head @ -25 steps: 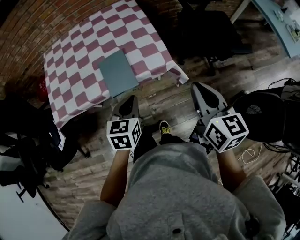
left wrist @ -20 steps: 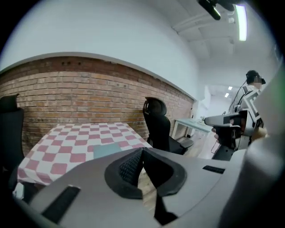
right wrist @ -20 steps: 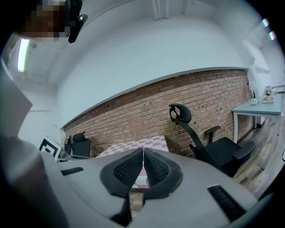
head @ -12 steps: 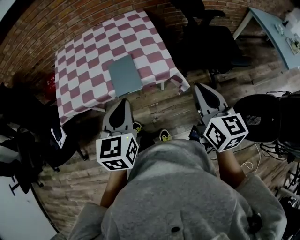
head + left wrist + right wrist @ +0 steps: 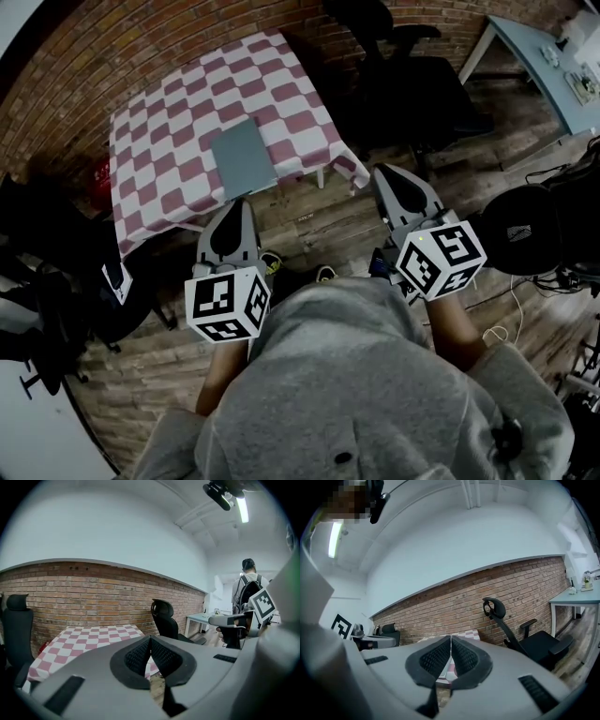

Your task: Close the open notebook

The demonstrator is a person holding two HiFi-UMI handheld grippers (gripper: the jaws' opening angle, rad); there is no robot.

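The notebook [image 5: 243,156] lies on the surface [image 5: 159,112] near its front edge, with the wall [image 5: 84,47] behind and a chair [image 5: 412,80] just to the right. The left hand-held gripper [image 5: 239,202] hangs over the floor [image 5: 309,211] just before that edge, in front of the notebook. The right hand-held gripper [image 5: 383,172] is beside it, off the surface's front right corner.

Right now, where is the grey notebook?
In the head view, the notebook lies on the checkered table near its front edge, just beyond the left tool.
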